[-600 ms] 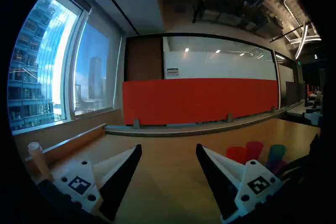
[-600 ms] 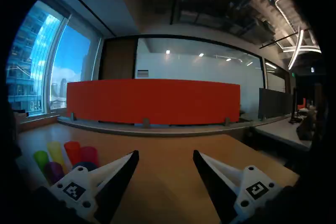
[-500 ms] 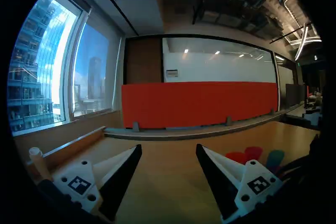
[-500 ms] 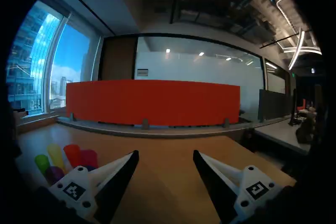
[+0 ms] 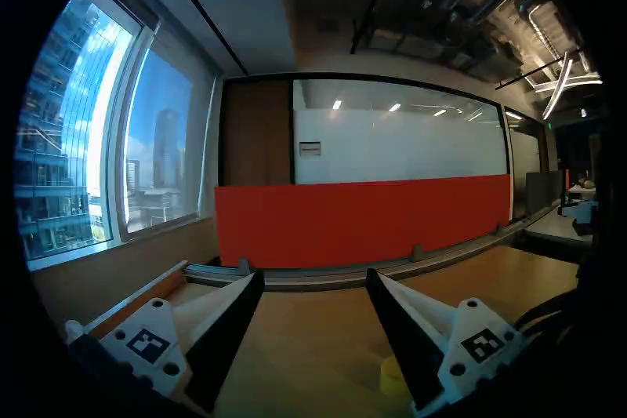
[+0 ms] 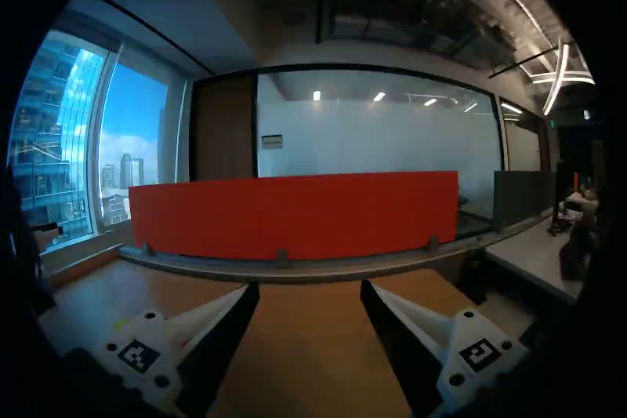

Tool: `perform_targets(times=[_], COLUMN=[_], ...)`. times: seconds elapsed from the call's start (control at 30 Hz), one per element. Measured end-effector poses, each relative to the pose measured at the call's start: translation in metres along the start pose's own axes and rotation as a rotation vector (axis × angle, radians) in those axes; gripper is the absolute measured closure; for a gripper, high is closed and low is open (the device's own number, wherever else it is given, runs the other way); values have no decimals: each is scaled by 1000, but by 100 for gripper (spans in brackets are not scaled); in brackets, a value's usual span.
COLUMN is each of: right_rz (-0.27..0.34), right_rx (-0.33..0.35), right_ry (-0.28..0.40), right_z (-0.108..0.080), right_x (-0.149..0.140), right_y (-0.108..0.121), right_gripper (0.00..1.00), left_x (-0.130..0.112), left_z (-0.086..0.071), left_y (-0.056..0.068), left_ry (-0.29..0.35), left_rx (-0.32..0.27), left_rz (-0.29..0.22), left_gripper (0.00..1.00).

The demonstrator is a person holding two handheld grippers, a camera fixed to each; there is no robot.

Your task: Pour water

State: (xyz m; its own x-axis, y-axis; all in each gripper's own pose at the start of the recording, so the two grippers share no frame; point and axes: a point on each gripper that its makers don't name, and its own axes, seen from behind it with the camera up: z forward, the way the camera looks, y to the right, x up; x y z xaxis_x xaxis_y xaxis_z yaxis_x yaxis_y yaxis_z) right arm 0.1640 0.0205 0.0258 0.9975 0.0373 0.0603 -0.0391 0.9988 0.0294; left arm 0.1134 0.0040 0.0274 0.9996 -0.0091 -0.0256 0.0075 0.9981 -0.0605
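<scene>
My left gripper (image 5: 313,281) is open above the wooden table (image 5: 313,347), nothing between its fingers. The rim of a yellow cup (image 5: 392,375) peeks out low beside its right finger (image 5: 427,339). A white bottle cap (image 5: 73,329) shows at the far left edge behind the left finger (image 5: 180,336). In the right gripper view my right gripper (image 6: 309,292) is open too, held over the same wooden table (image 6: 313,347), with nothing between its fingers.
A red divider panel (image 5: 360,218) runs across the back of the table, also seen as the red divider (image 6: 294,214). Tall windows (image 5: 70,151) stand on the left. A neighbouring desk (image 6: 541,257) lies to the right, past the table's edge.
Both views have tilted upward. The coloured cups have dropped out of sight below the fingers; a yellow cup rim has appeared in the left gripper view. Both grippers stay open.
</scene>
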Motion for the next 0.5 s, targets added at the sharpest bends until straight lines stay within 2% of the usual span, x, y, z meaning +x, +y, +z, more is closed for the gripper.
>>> perform_targets(times=[0.3,0.5], right_rz=[-48,-56], right_rx=[41,135], right_ry=[12,12], right_z=[-3,-4], right_x=[29,30], right_y=[-13,-30], right_gripper=[0,0], left_x=[25,23], left_z=[4,4], left_y=[14,29], left_ry=[-12,-31], left_rx=[-75,-151], left_rz=[-25,-7], left_gripper=[4,4])
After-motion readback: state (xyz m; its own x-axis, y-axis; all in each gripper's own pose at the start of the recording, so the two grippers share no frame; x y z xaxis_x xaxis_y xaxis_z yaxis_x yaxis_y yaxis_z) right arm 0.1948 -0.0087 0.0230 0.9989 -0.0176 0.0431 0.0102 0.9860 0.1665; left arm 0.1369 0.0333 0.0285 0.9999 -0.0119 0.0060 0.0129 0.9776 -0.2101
